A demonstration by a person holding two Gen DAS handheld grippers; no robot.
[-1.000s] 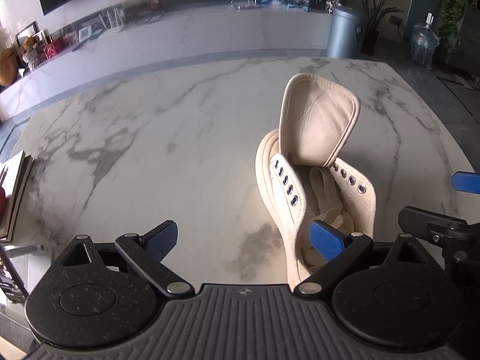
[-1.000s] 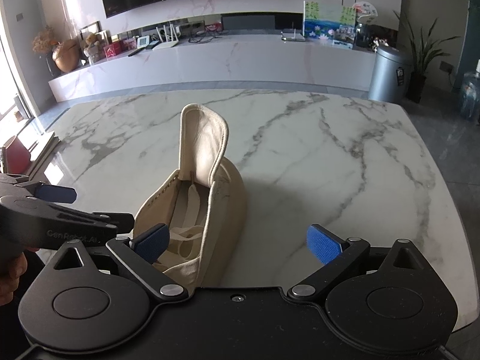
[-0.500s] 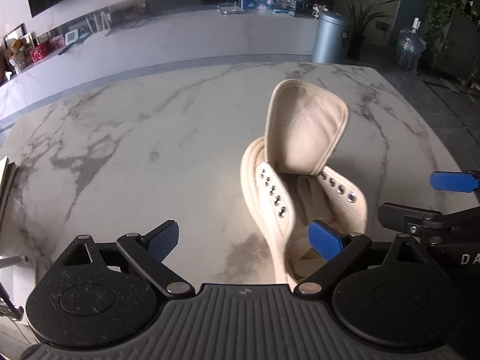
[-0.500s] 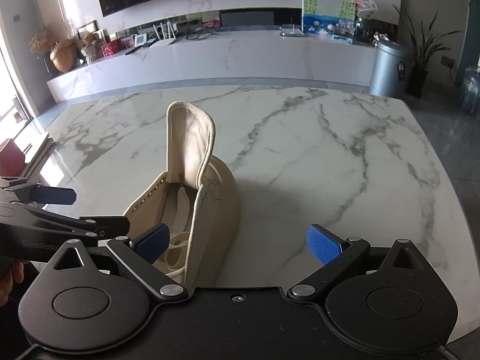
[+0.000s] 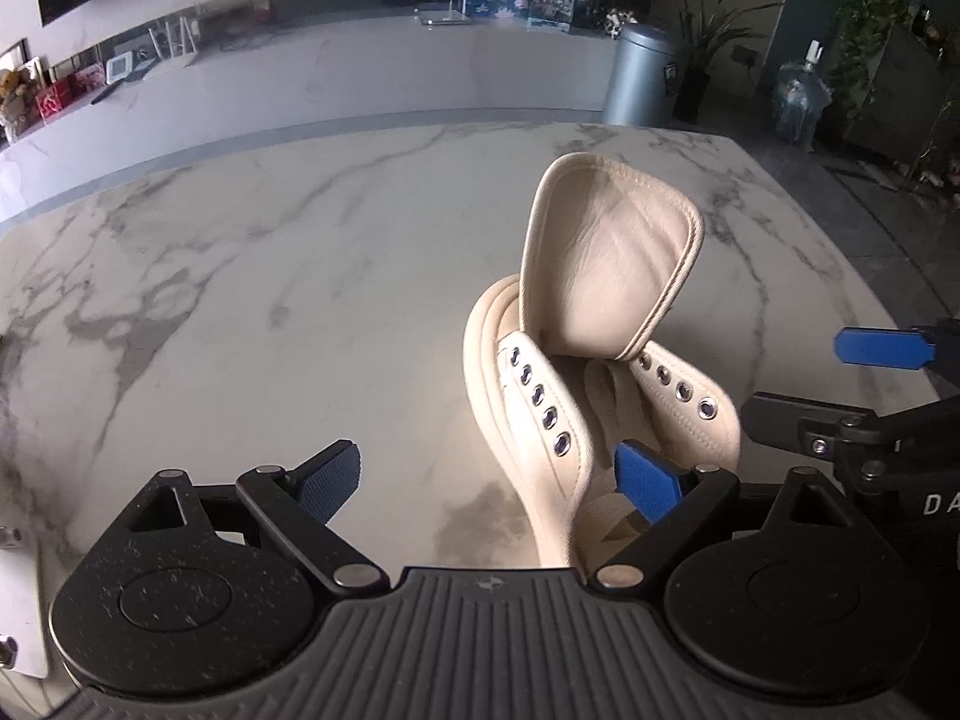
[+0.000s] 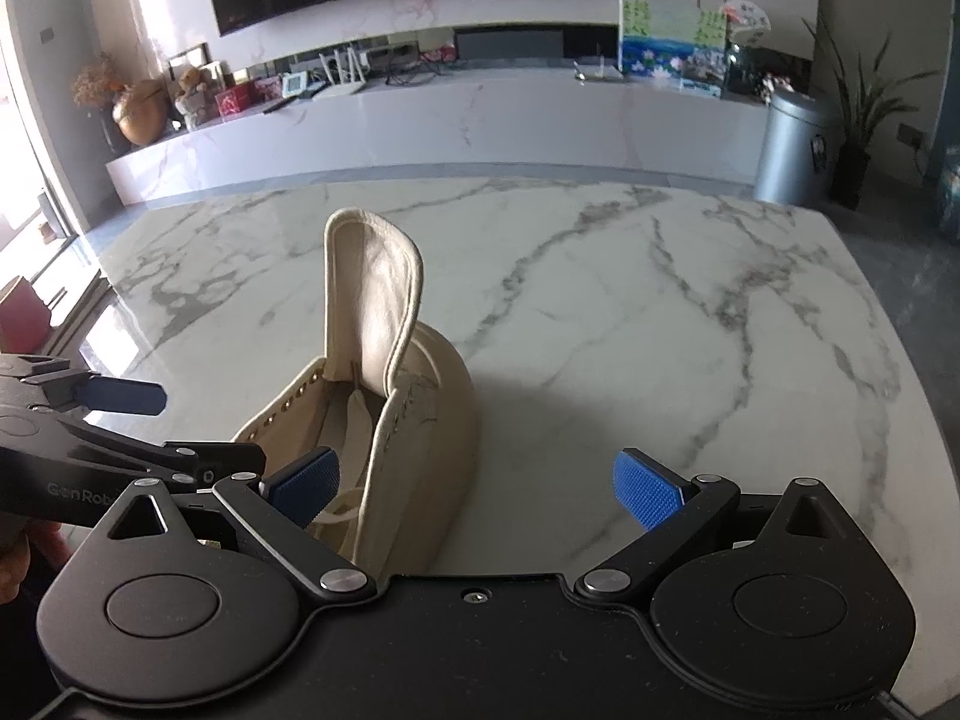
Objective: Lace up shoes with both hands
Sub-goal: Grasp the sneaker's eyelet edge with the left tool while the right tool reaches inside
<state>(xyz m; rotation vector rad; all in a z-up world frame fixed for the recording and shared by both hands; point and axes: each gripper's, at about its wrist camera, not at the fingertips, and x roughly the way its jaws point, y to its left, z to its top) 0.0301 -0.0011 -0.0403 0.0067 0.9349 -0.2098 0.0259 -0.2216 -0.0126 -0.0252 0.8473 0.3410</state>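
A beige shoe [image 5: 606,372] stands on the white marble table [image 5: 270,300], tongue raised, both rows of metal eyelets [image 5: 537,396] empty. A pale lace lies loose inside it [image 6: 354,420]. My left gripper [image 5: 489,480] is open, its right pad over the shoe's opening, its left pad over bare table. My right gripper [image 6: 474,483] is open, with its left pad over the shoe [image 6: 408,396] and its right pad over the table. Each gripper shows at the other view's edge.
The marble table [image 6: 660,312] reaches far ahead and to both sides. Beyond it stand a long white counter [image 6: 480,120] with ornaments and a grey bin [image 6: 786,150]. A red object [image 6: 21,318] sits off the table's left edge.
Both views have shifted slightly: the shoe sits a little lower and nearer the left gripper's right pad. Both grippers stay open. The shoe has not moved on the table.
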